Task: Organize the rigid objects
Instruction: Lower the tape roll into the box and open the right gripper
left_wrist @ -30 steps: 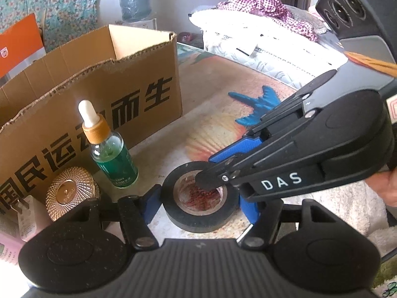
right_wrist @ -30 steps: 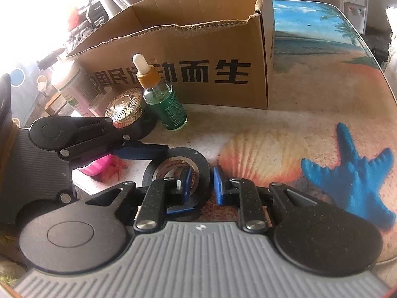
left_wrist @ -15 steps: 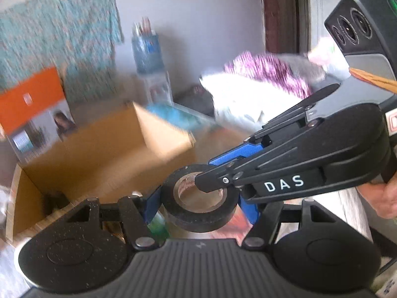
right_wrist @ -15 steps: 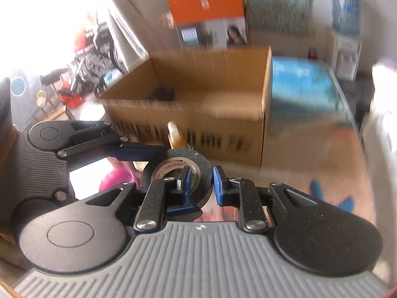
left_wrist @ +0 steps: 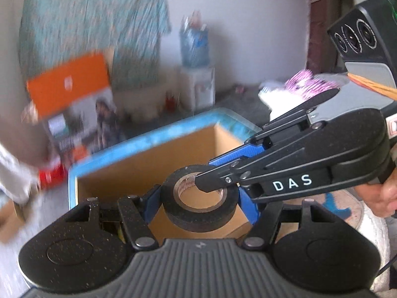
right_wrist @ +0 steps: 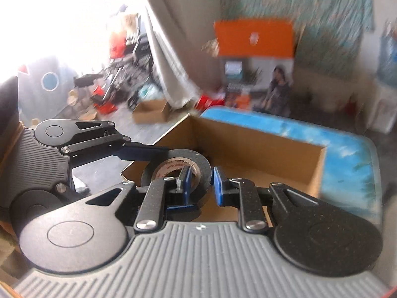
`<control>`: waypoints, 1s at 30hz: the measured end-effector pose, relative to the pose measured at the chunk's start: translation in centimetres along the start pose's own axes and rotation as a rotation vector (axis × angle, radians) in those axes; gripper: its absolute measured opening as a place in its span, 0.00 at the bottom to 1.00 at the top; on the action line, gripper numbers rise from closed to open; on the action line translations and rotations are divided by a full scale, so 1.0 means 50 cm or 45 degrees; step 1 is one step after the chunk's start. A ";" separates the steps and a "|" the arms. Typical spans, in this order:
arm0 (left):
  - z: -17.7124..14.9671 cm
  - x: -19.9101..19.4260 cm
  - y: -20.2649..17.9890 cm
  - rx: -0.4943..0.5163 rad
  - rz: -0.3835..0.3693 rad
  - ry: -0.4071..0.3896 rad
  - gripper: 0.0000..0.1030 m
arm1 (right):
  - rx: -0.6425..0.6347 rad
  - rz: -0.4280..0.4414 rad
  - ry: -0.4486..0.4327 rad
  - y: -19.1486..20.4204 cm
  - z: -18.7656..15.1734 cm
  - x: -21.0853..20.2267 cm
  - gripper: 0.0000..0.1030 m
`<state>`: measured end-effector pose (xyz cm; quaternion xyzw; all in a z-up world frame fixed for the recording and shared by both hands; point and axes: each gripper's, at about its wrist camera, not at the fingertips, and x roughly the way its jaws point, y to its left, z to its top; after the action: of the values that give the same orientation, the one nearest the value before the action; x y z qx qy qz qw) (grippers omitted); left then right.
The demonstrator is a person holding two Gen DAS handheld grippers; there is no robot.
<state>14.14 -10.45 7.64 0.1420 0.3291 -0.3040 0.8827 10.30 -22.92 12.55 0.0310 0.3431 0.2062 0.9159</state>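
A black roll of tape hangs in the air, held by both grippers at once. My left gripper is shut on it, blue pads pressed to its outer sides. My right gripper is shut on the roll's wall, with one finger in the hole and one outside. In the left wrist view the right gripper reaches in from the right; in the right wrist view the left gripper comes in from the left. Below and behind the roll stands the open cardboard box; its floor is mostly hidden.
The box stands on a table with a blue beach print. Beyond it on the floor are an orange-and-white carton, a water dispenser and a small cardboard box. A person's hand holds the right gripper.
Both grippers have risen together with the tape roll, from the tabletop beside the box to above its open top. The dropper bottle and gold lid have dropped out of view.
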 end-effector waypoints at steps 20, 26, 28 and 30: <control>-0.070 0.247 0.189 -0.263 -0.129 0.701 0.65 | 0.376 0.258 0.643 -0.140 0.002 0.407 0.19; -0.070 0.236 0.191 -0.258 -0.128 0.701 0.66 | 0.416 0.305 0.751 -0.138 -0.017 0.445 0.19; -0.066 0.225 0.191 -0.258 -0.126 0.688 0.67 | 0.424 0.310 0.762 -0.135 -0.021 0.453 0.19; -0.062 0.207 0.191 -0.270 -0.121 0.659 0.69 | 0.454 0.335 0.752 -0.141 -0.013 0.461 0.20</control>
<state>24.83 -6.21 -1.10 0.1062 0.5799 -0.2623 0.7639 28.07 -20.24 -3.52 0.1730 0.6164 0.2592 0.7232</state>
